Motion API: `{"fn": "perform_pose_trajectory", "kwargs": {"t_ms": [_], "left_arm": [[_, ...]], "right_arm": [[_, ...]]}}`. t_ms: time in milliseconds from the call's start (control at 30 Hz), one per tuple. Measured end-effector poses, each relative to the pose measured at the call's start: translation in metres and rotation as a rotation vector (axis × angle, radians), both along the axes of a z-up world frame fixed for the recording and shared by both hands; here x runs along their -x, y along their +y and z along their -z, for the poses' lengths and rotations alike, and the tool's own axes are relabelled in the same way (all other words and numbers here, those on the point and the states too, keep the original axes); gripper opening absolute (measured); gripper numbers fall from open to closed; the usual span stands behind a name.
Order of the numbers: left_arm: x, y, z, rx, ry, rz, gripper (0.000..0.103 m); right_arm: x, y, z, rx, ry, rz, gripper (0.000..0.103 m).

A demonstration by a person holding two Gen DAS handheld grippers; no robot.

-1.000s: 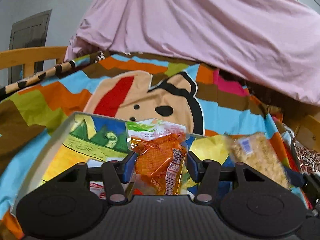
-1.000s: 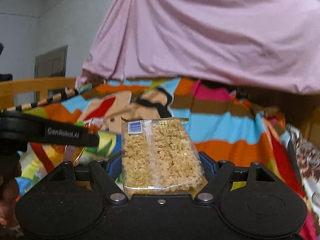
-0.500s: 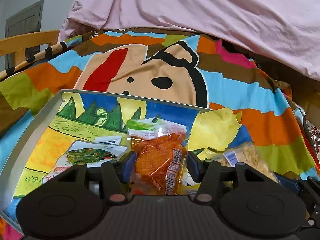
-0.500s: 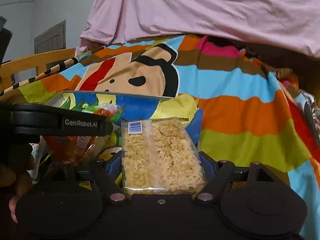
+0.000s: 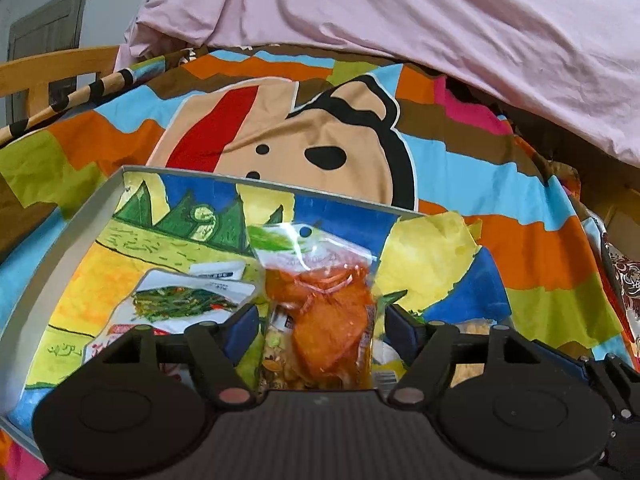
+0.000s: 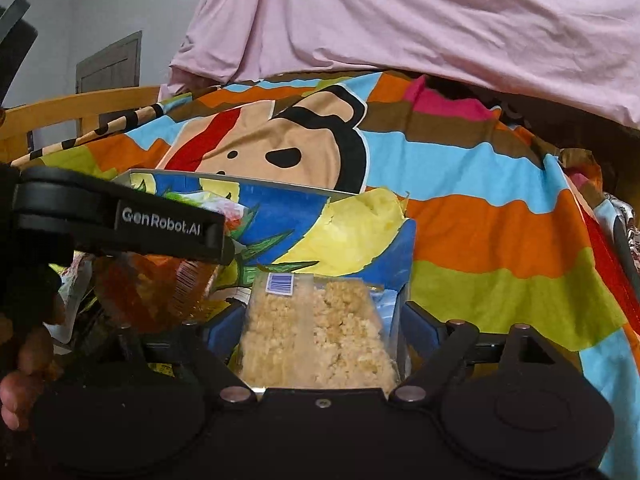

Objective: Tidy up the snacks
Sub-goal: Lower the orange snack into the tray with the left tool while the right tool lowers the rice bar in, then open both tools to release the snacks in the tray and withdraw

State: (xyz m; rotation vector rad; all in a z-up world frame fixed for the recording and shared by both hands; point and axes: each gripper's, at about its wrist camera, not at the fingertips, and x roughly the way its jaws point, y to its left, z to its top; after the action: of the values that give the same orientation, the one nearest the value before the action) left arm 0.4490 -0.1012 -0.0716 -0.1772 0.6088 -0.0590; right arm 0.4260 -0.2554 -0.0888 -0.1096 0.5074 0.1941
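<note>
1. Left gripper: jaws have just been opening; gaps are seen betw. both blue pads and the orange snack packet, so no hold is kept; packet is slumped betw. the jaws, over the box.
2. Right gripper: jaws have just been opening too; puffed-rice packet sits betw. the pads w/ gaps either side; judged released, though contact low down cannot be ruled out.
3. Box: shallow, grey-rimmed, painted lining; laid on the striped cartoon blanket; a white packet w/ green veg picture is already lodged at its left side.
4. Location: orange packet is placed inside the box, mid-right; rice packet is seen at the box's near right corner, by the torn yellow-blue lining.
5. Risk: rice packet may be dropped outside the rim or left straddling it, since that corner is soft and crumpled.
6. Risk: either packet may be dragged out on withdrawal if film is snagged on a pad; orange packet is leaning and may be tipped over onto other snacks.
7. Risk: grippers are close side by side; a knock is possible when both are pulled back.
8. Hidden: packet bottoms and box floor beneath them are blocked by gripper bodies; near rim is cut off; small items under the orange packet cannot be identified; print on packets is not legible.
</note>
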Motion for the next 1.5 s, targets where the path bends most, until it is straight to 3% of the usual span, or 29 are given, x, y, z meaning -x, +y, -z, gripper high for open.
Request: {"fn": "perform_pose_trajectory", "kwargs": {"t_ms": [233, 433, 767, 1233, 1500], "left_arm": [[0.011, 0.011, -0.014, 0.062, -0.046, -0.015, 0.088], [0.035, 0.028, -0.039, 0.081, -0.113, -0.043, 0.096], [0.093, 0.06, -0.08, 0.077, -0.218, -0.125, 0.102], [0.202, 0.067, -0.122, -0.037, -0.415, -0.11, 0.102], [0.243, 0.073, -0.133, -0.098, -0.463, -0.098, 0.103]], "right_arm": [[0.006, -0.002, -0.01, -0.034, -0.034, -0.002, 0.095], [0.024, -0.009, -0.036, -0.09, -0.102, 0.009, 0.099], [0.086, -0.007, -0.084, -0.053, -0.301, 0.004, 0.102], [0.189, 0.004, -0.133, -0.039, -0.518, -0.056, 0.102], [0.24, 0.006, -0.138, 0.004, -0.562, -0.006, 0.102]]}}
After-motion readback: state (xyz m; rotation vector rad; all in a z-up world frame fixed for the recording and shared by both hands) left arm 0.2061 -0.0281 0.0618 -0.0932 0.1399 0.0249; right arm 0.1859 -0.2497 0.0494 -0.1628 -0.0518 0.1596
